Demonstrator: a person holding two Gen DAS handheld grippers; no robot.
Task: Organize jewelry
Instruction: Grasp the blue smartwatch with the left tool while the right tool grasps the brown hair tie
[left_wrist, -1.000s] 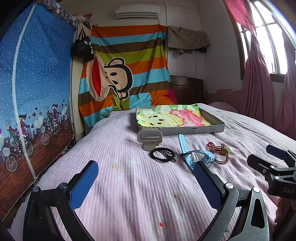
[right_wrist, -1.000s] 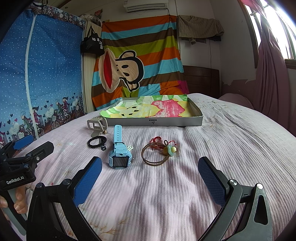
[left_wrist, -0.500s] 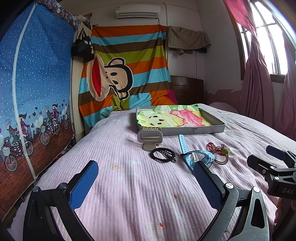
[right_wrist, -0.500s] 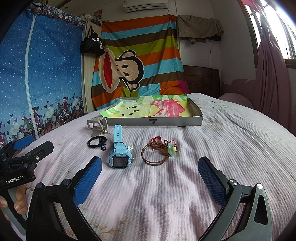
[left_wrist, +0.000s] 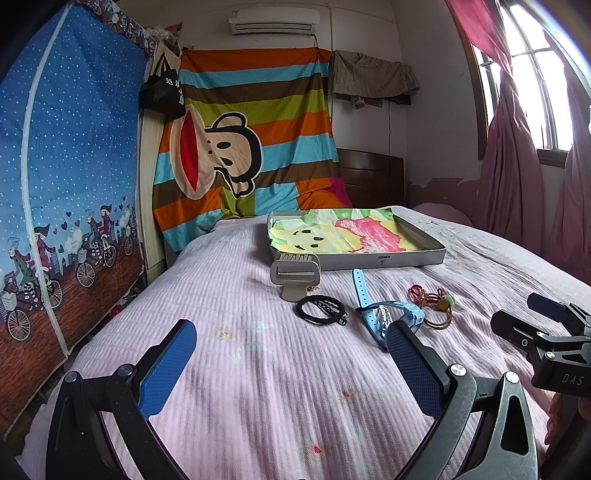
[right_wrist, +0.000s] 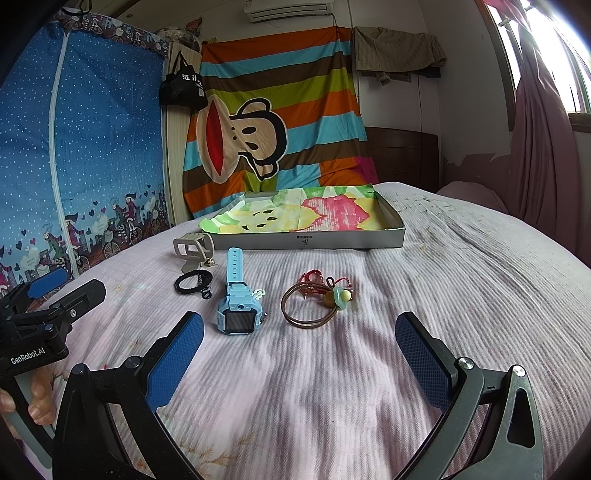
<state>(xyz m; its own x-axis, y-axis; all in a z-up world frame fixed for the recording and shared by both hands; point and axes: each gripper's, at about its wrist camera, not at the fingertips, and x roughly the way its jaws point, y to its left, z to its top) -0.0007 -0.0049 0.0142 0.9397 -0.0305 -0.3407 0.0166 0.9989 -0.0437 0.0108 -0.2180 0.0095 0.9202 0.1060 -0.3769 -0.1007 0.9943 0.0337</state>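
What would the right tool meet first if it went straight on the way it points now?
Probably the thin brown bangles with the red cord and green charm, lying on the pink bedspread almost dead ahead of the open right tool. The blue watch lies left of that line. Depth is unclear.

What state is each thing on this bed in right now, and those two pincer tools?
Left gripper: open, empty, above the bedspread.
Right gripper: open, empty.
Shallow grey cardboard tray with colourful lining: open, nothing in it.
Light blue plastic watch: unbuckled, screen dark, lying flat.
Black braided bracelet: loose on the bed.
Thin copper bangles: lying flat beside the watch.
Grey watch strap: standing as a loop.
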